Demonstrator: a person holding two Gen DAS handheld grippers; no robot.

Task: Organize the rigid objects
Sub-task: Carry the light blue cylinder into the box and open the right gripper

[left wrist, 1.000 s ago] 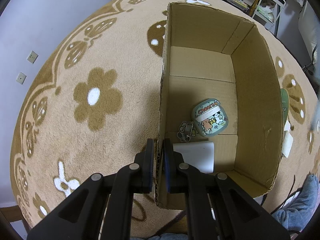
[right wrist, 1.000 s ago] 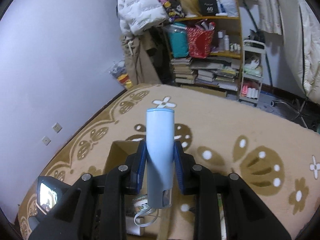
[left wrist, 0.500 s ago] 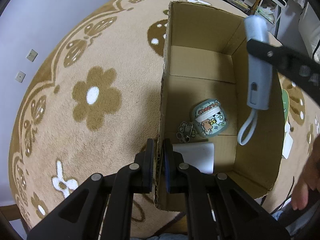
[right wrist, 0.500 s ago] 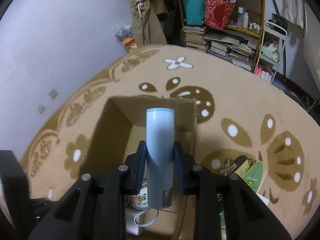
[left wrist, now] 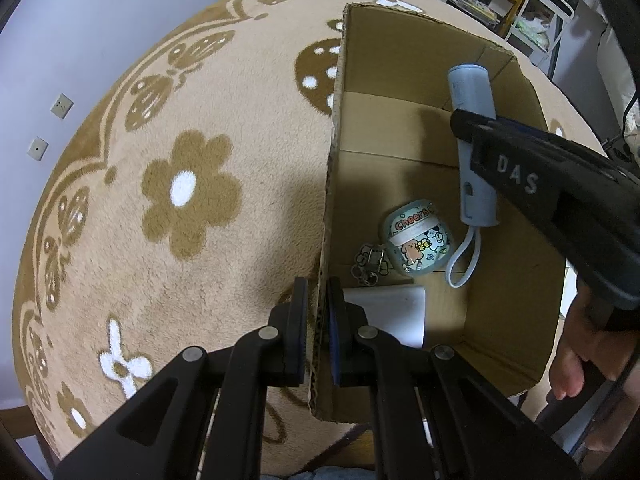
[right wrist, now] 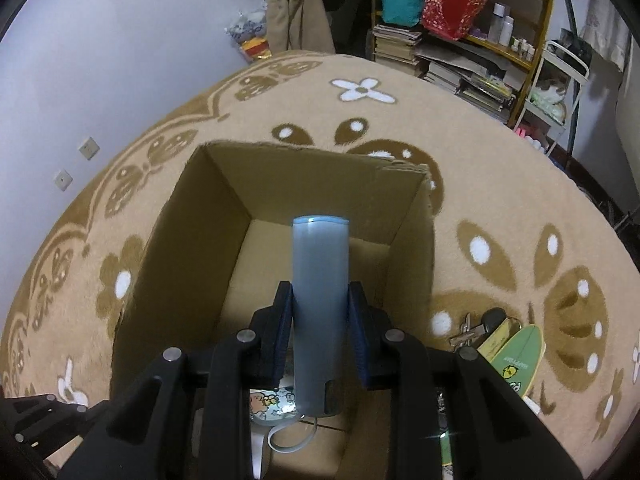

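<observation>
An open cardboard box stands on the flowered rug. My left gripper is shut on the box's near left wall. My right gripper is shut on a light blue cylinder with a wrist loop, held over the box's inside; it also shows in the left wrist view. In the box lie a green "Cheers" case with a keyring and a white card.
The box sits on a tan rug. To its right on the rug lie a green surfboard-shaped item and keys. Shelves with books and bags stand at the back. A wall rises on the left.
My right gripper has tilted down and moved over the box with the blue cylinder, lowering it toward the inside. The left gripper has kept its hold on the box wall.
</observation>
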